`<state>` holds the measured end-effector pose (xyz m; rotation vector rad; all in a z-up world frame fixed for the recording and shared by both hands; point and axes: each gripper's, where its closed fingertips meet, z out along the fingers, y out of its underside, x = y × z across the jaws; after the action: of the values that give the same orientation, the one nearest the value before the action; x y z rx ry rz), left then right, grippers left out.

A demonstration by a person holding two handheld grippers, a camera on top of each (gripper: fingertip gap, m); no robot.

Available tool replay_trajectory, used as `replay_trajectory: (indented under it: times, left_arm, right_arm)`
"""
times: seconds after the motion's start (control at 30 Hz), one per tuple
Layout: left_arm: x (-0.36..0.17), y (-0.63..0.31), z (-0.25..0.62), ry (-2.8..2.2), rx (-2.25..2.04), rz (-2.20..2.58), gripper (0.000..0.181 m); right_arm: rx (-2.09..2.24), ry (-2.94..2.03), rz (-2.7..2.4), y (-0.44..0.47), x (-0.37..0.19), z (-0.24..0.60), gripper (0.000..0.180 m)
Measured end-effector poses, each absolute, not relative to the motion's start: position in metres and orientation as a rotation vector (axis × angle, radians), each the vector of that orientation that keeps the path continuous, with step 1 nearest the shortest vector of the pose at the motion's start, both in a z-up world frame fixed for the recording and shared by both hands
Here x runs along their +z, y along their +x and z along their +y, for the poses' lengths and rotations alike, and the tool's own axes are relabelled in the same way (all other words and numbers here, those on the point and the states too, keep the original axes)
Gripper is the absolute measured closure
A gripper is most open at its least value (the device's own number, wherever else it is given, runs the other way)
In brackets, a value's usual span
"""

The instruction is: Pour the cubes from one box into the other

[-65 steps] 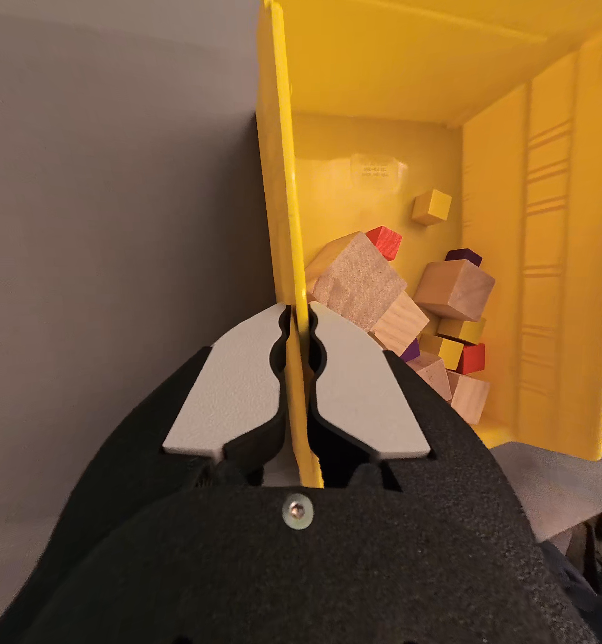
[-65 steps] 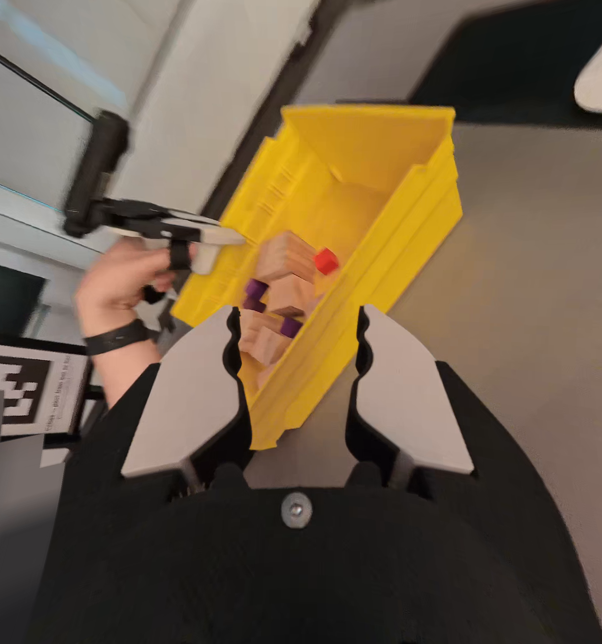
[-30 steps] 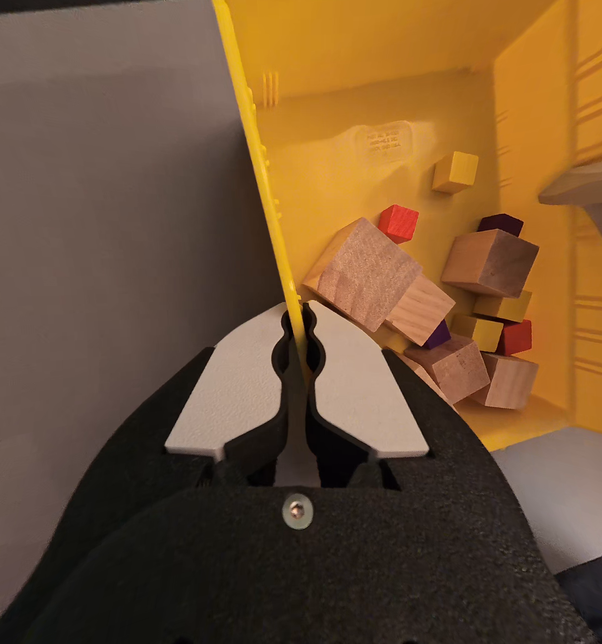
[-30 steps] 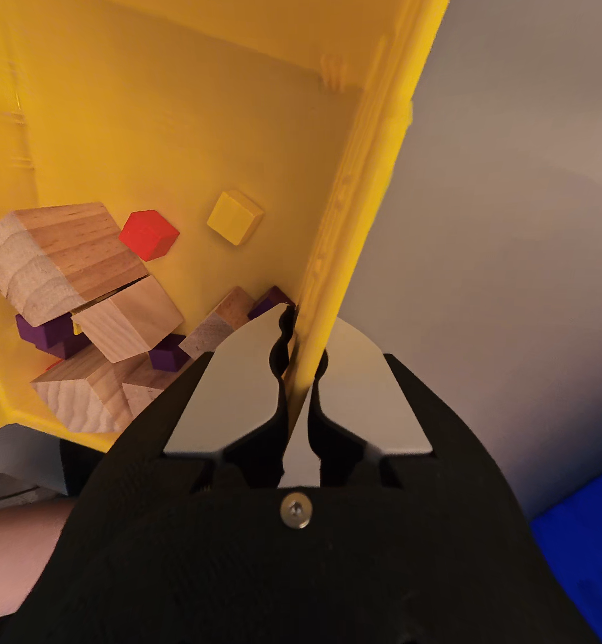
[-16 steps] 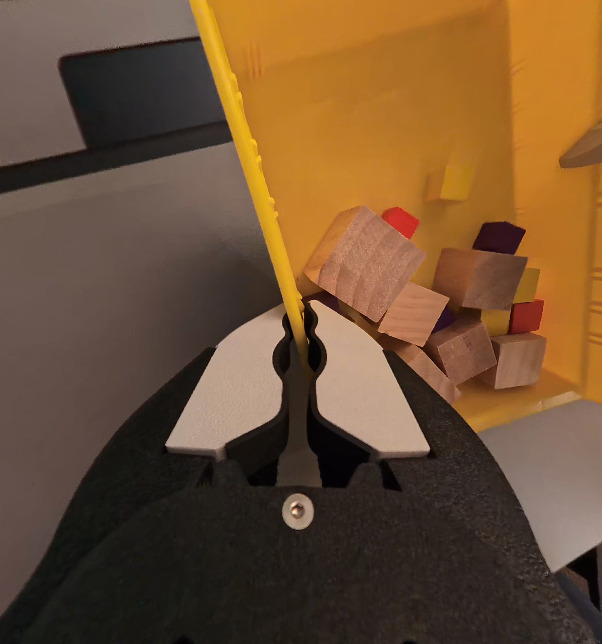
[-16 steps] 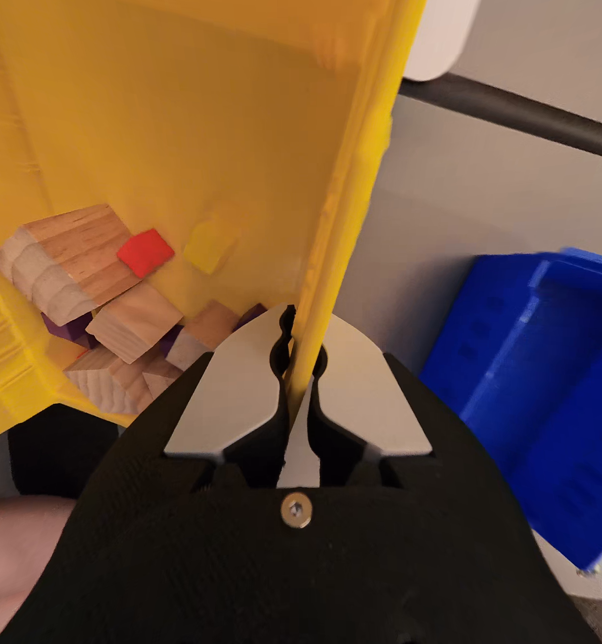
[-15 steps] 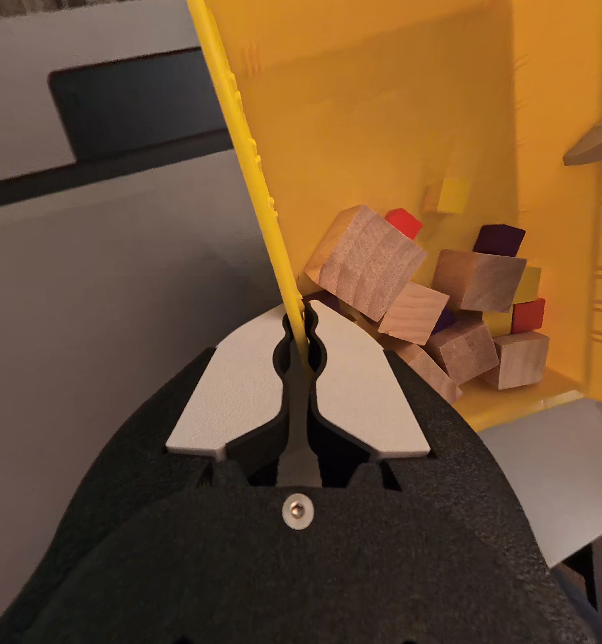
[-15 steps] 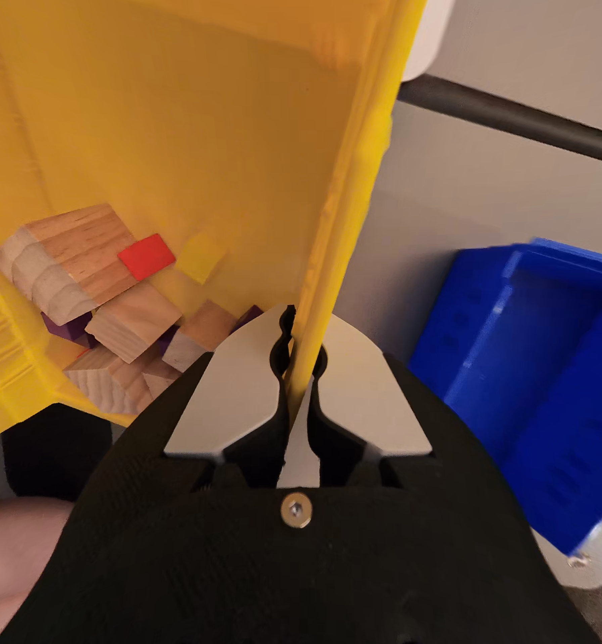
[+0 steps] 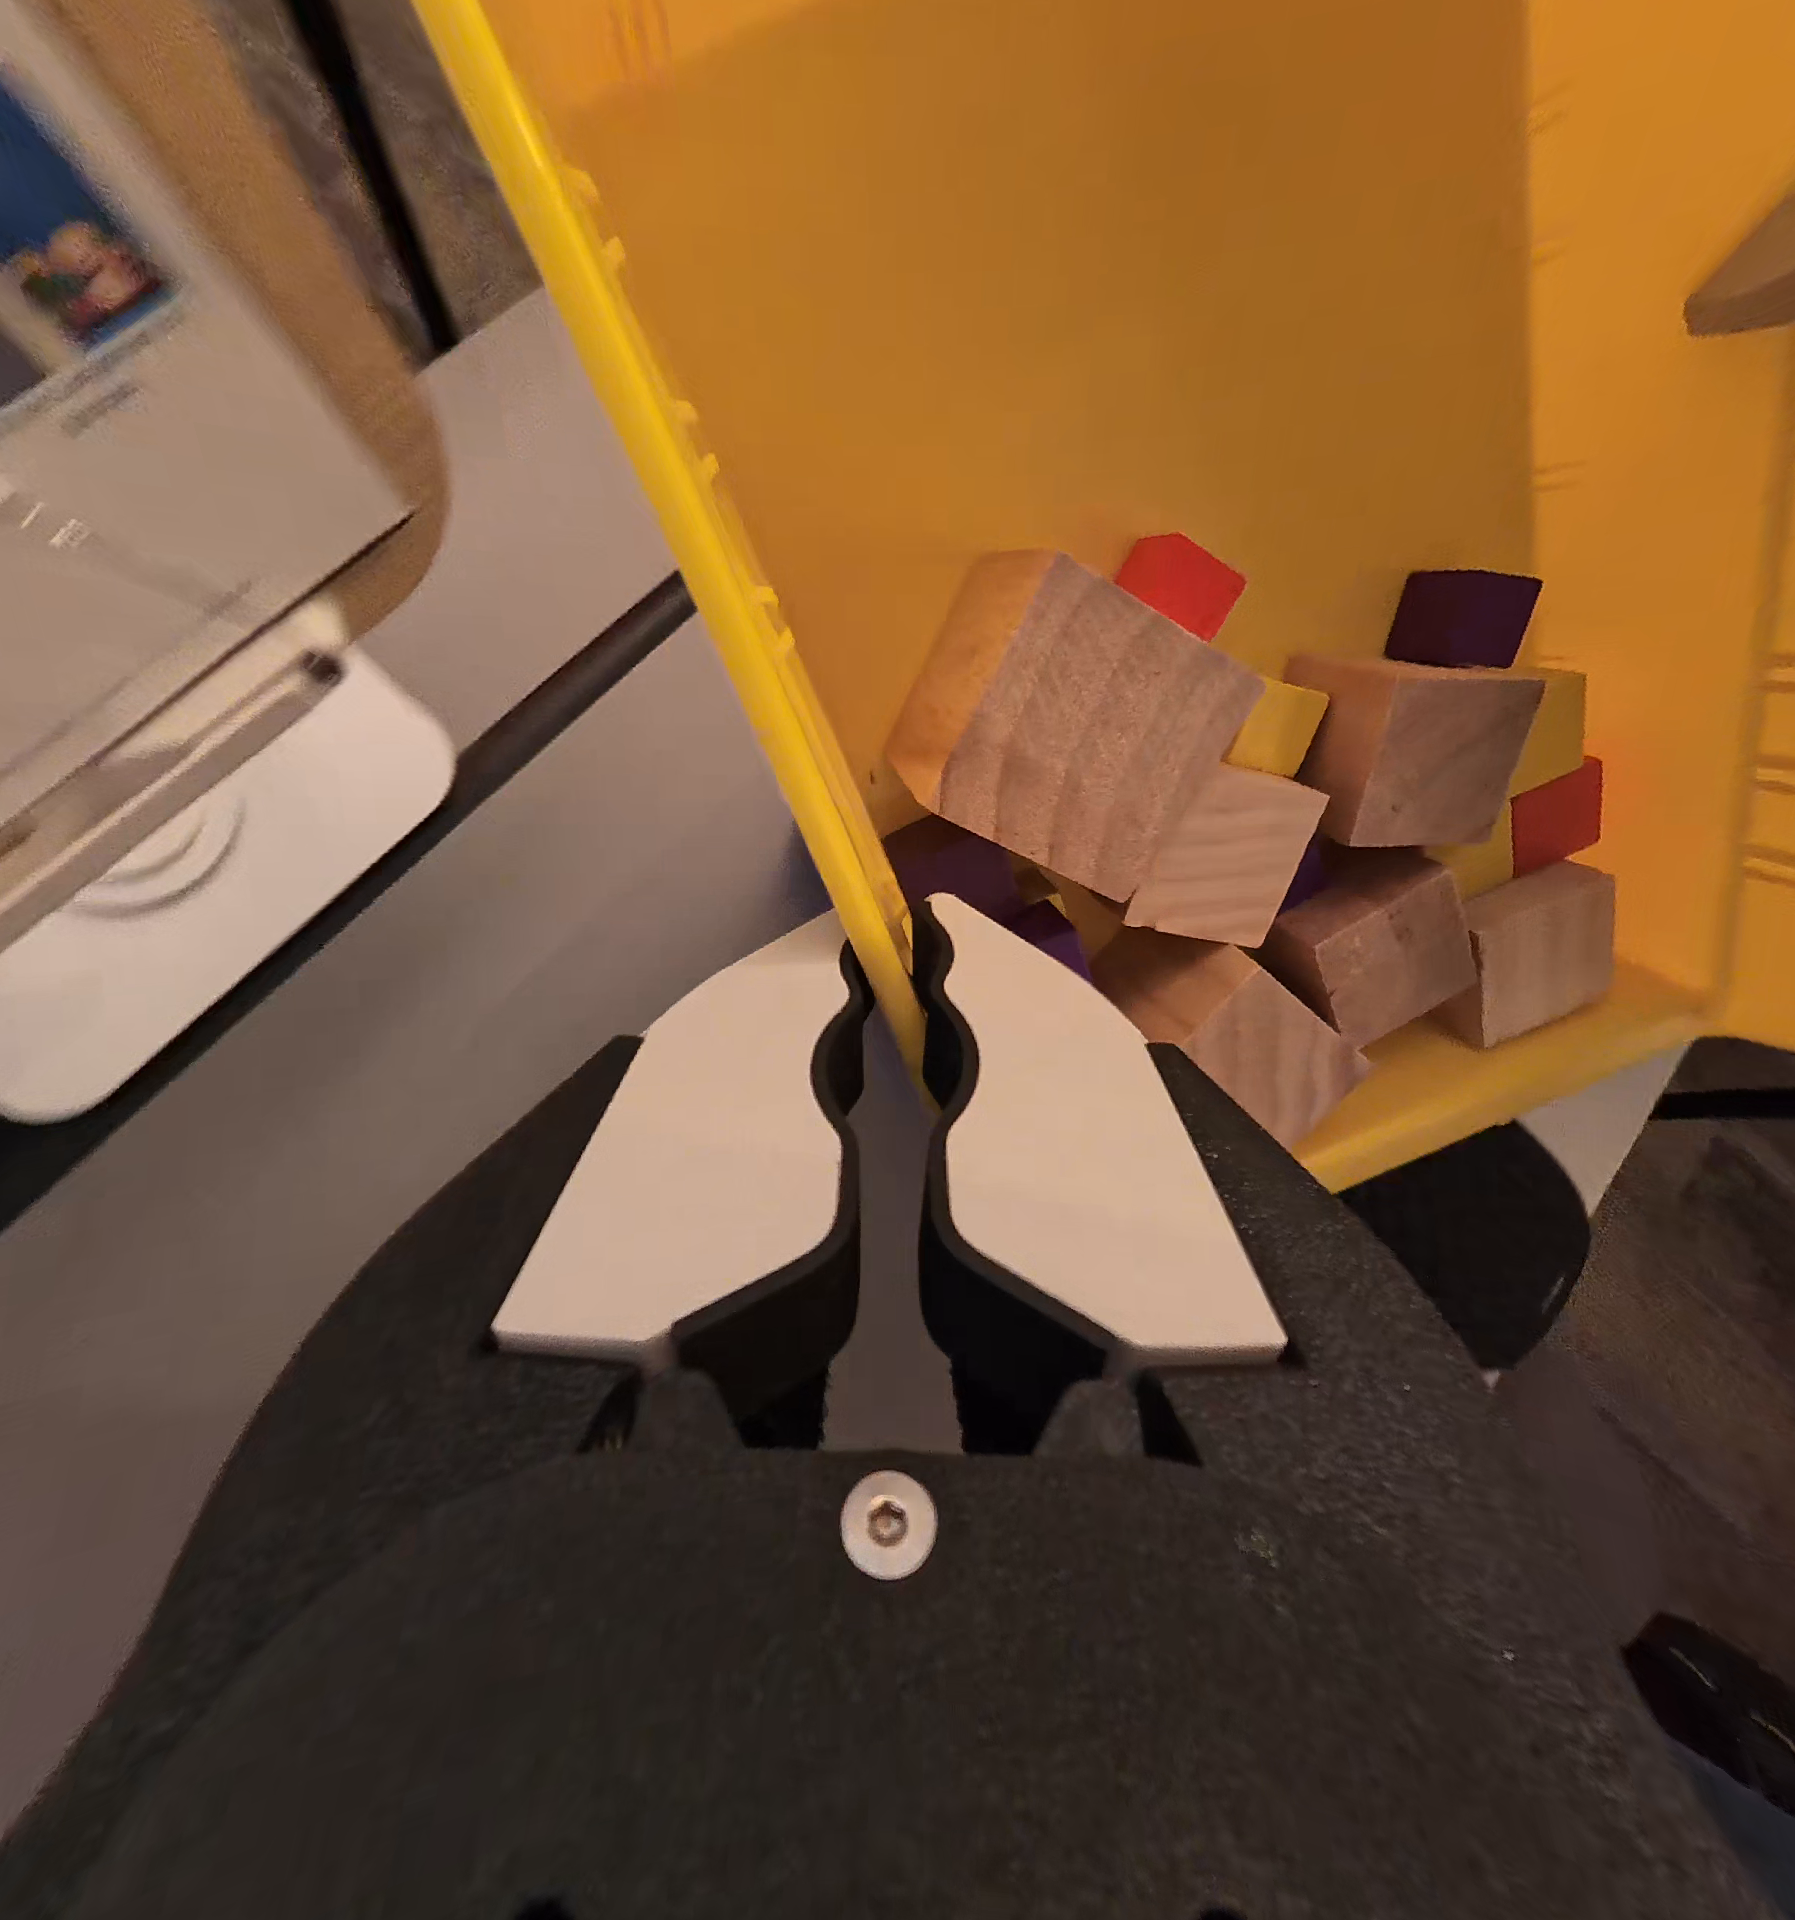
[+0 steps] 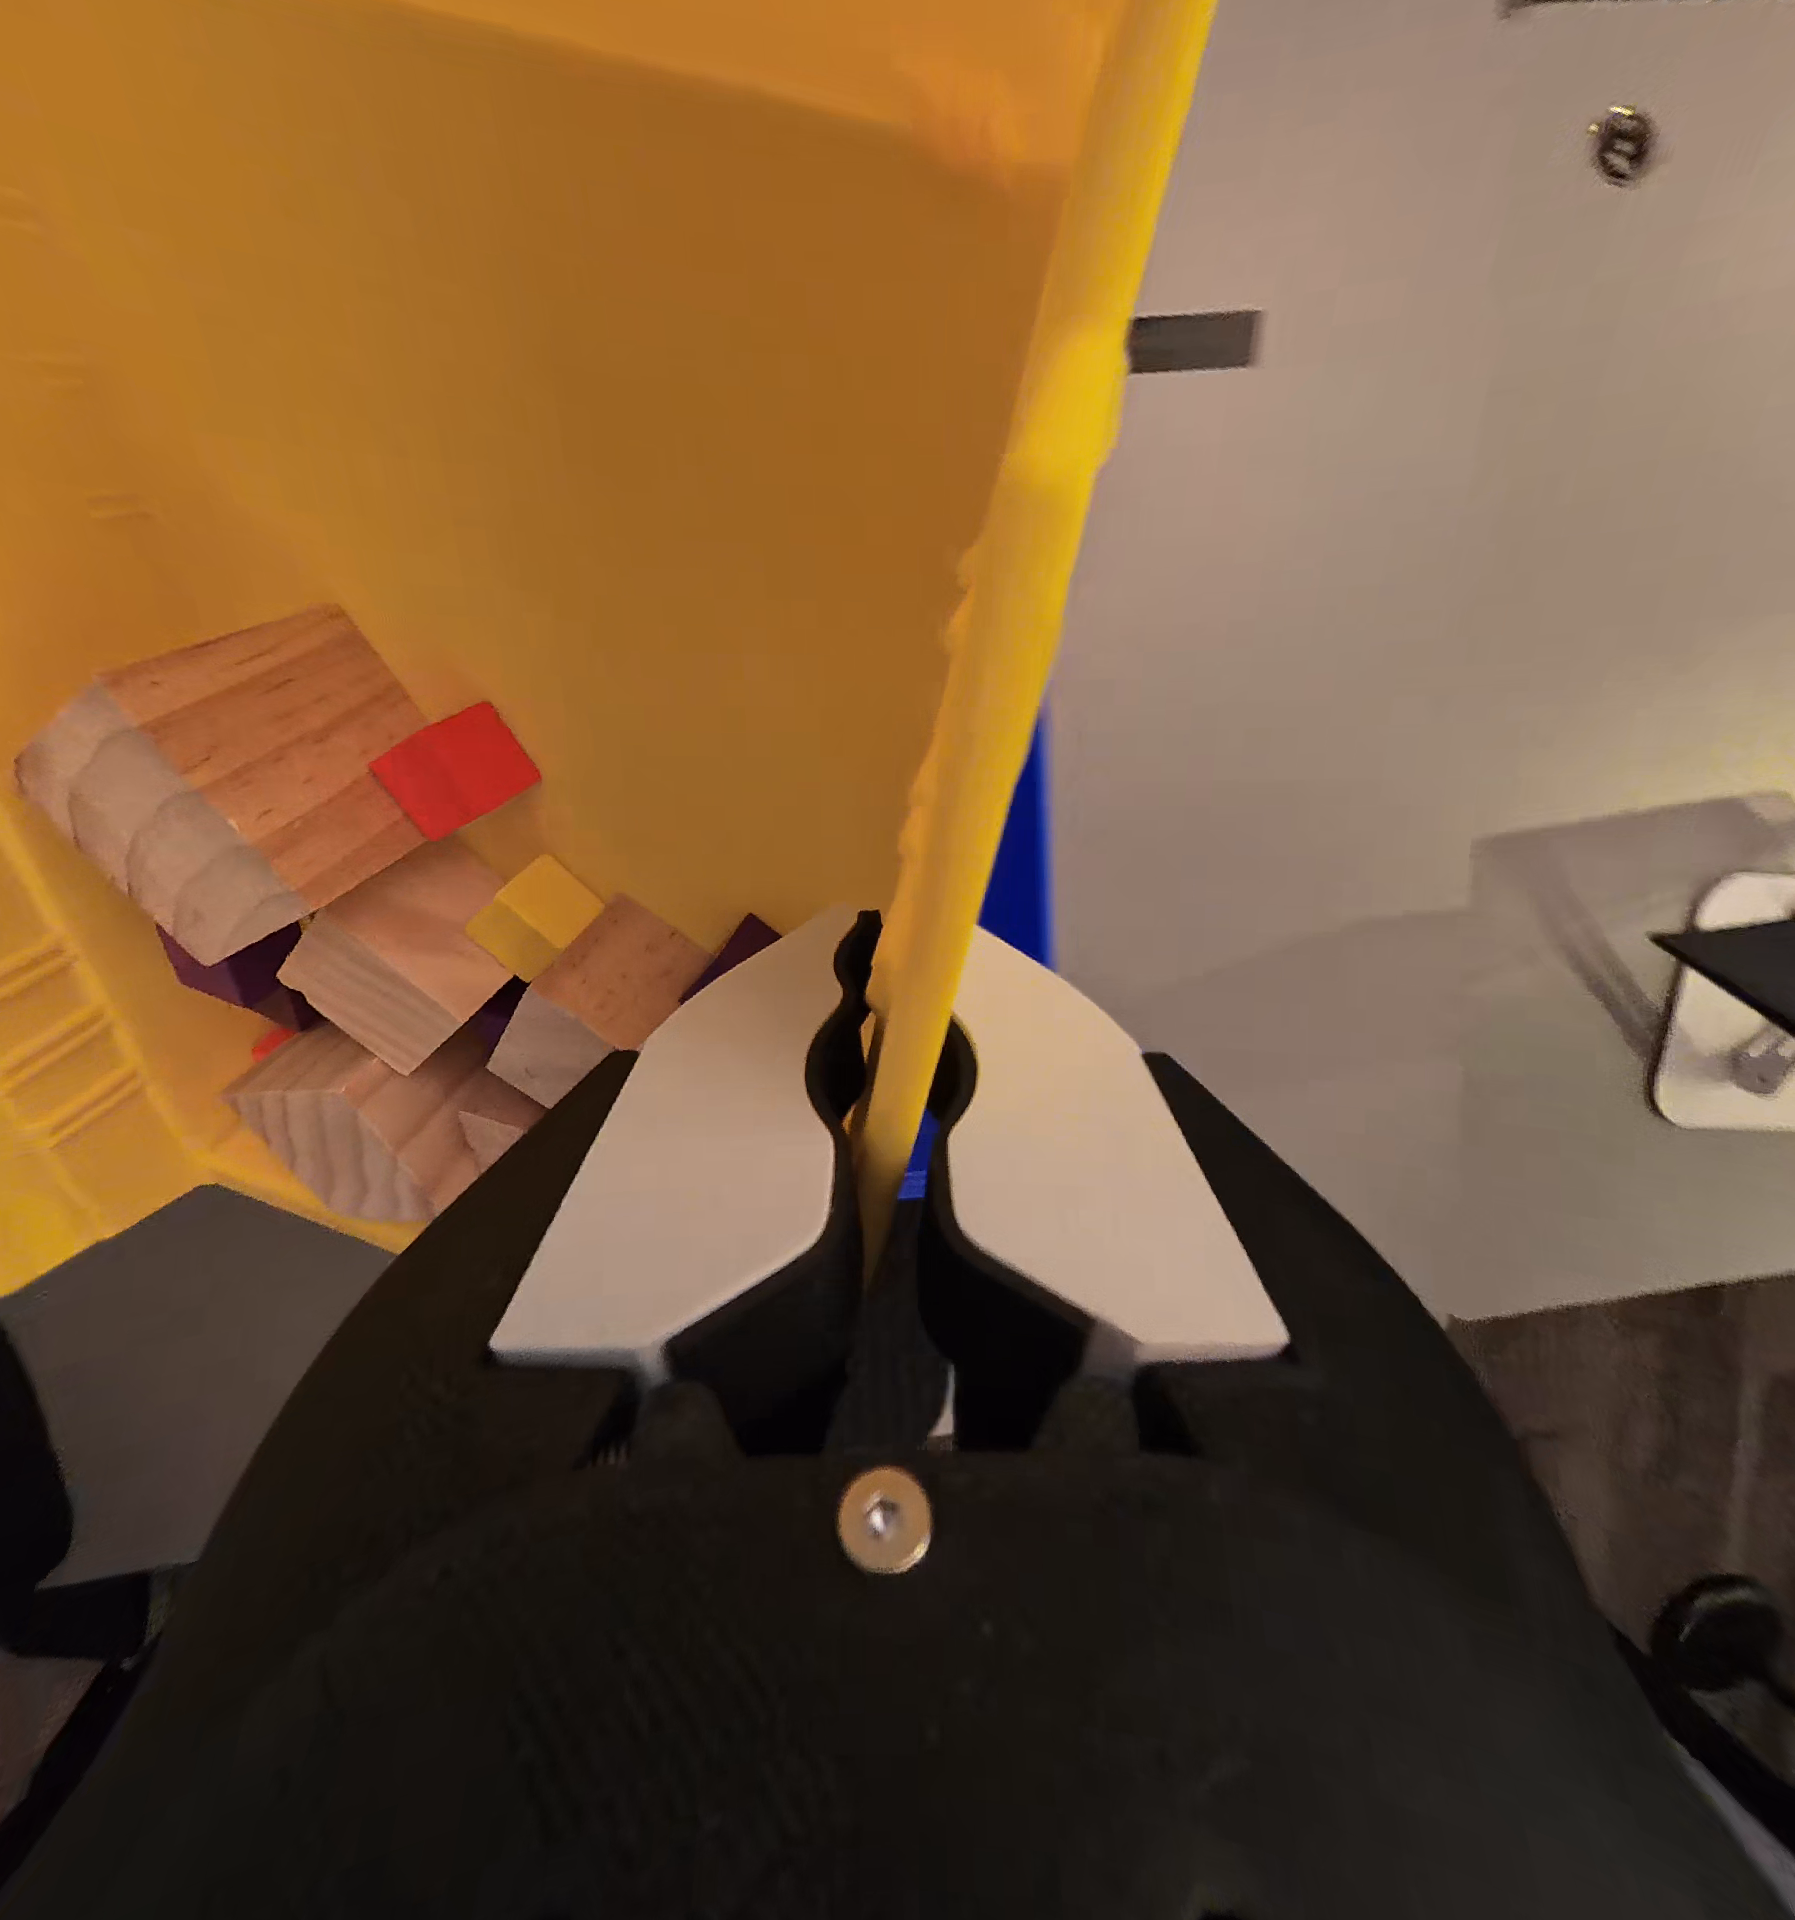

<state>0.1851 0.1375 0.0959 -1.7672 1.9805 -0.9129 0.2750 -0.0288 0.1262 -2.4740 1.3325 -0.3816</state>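
1. Your left gripper point(image 9: 898, 971) is clenched on one thin side wall of the yellow box point(image 9: 1132, 343), and your right gripper point(image 10: 898, 997) is clenched on the opposite wall — the box hangs between them, off the tabletop point(image 9: 280, 1039) and tilted so the cubes point(image 9: 1277, 821) sit heaped against its low lip at about 4 o'clock in the left wrist view.

2. The blue box point(image 10: 1018, 831) shows only as a sliver just behind the yellow wall at 12 o'clock from your right gripper; its opening is hidden, so aim cannot be checked from here.

3. Risk, as a judgement: each hold is a narrow pinch on smooth moulded plastic. If the heap slides all at once, the shifting weight could twist the wall out of one gripper.

4. Second risk: that low front lip lets cubes out early — tip before the blue box lies beneath, and they would likely land on the tabletop.

5. Materials: big cubes are bare, grainy wood with sharp edges; the small ones are painted red, yellow and purple. The box is glossy and rigid, ribbed on its side walls.
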Motion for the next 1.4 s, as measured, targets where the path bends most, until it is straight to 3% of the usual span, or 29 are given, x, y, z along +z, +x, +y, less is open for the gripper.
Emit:
replay_trajectory:
  times: [0.3, 0.47, 0.63, 1.13, 1.4]
  left_arm:
    - [0.077, 0.274, 0.055, -1.672, -1.249, 1.888, 0.176]
    - [0.074, 0.287, 0.05, -1.632, -1.436, 1.781, 0.176]
    - [0.047, 0.291, 0.049, -1.676, -1.453, 1.798, 0.176]
    - [0.066, 0.288, 0.071, -1.59, -1.624, 1.659, 0.176]
    - [0.049, 0.293, 0.072, -1.623, -1.695, 1.634, 0.176]
  right_arm:
    - [-0.684, -2.329, 1.397, 0.332, 0.132, -0.122, 0.174]
    - [-0.904, -2.276, 1.252, 0.342, 0.149, -0.122, 0.174]
    - [-0.943, -2.354, 1.259, 0.346, 0.129, -0.12, 0.174]
    - [-1.109, -2.252, 1.128, 0.333, 0.161, -0.095, 0.174]
    - [-1.178, -2.26, 1.102, 0.335, 0.154, -0.09, 0.174]
